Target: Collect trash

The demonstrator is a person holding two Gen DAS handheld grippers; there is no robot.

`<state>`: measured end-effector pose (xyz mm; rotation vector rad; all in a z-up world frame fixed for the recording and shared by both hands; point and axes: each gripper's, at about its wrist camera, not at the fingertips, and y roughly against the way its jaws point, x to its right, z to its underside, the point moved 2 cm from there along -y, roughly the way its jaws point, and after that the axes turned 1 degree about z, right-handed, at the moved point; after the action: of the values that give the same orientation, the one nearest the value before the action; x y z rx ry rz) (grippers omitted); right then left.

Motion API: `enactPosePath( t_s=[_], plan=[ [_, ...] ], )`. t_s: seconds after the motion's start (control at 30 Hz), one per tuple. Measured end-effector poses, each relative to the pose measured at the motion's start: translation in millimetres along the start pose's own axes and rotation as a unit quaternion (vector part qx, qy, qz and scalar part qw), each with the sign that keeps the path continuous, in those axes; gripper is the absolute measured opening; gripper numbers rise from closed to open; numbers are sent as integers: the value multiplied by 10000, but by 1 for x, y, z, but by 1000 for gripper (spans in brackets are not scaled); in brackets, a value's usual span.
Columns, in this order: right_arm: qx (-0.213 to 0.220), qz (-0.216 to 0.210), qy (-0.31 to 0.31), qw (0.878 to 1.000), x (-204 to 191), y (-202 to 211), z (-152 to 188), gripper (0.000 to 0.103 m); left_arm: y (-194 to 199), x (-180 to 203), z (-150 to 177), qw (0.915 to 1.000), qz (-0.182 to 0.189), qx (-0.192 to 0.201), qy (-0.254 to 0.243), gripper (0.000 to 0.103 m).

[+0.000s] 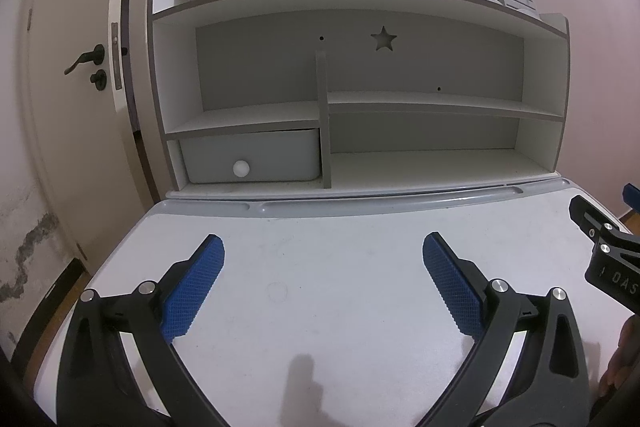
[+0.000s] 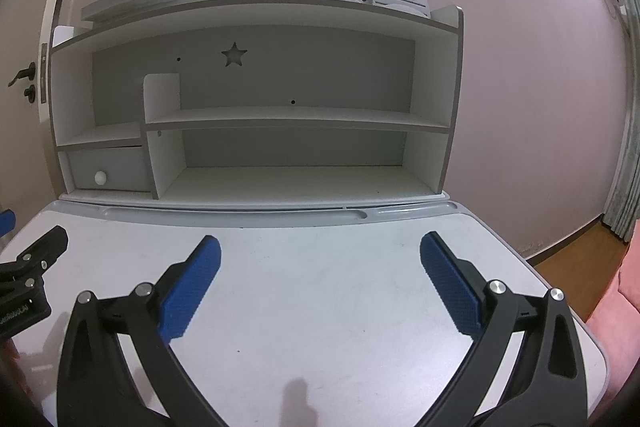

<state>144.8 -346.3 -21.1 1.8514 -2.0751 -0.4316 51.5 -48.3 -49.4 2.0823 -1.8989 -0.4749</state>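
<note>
No trash shows in either view. My left gripper (image 1: pixel 323 247) is open and empty, its blue pads (image 1: pixel 192 291) wide apart above the white desk top (image 1: pixel 320 307). My right gripper (image 2: pixel 320 247) is also open and empty over the same desk top (image 2: pixel 320 299). Each gripper shows at the edge of the other's view: the right one in the left wrist view (image 1: pixel 608 251), the left one in the right wrist view (image 2: pixel 28 267). They are side by side, both facing the shelf unit.
A white and grey shelf unit (image 1: pixel 352 99) stands at the desk's back edge, with a drawer with a round knob (image 1: pixel 241 167) at lower left. Grey items lie on its top. A door (image 1: pixel 72 67) is to the left. A wooden floor (image 2: pixel 580 251) is to the right.
</note>
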Motion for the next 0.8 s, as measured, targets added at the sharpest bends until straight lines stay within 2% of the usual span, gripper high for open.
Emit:
enactPosePath(
  t_s=[0.8],
  plan=[
    [1,-5,16,10000,0,1,0,96,-2,0,0,10000,11,-16,37,97]
  ],
)
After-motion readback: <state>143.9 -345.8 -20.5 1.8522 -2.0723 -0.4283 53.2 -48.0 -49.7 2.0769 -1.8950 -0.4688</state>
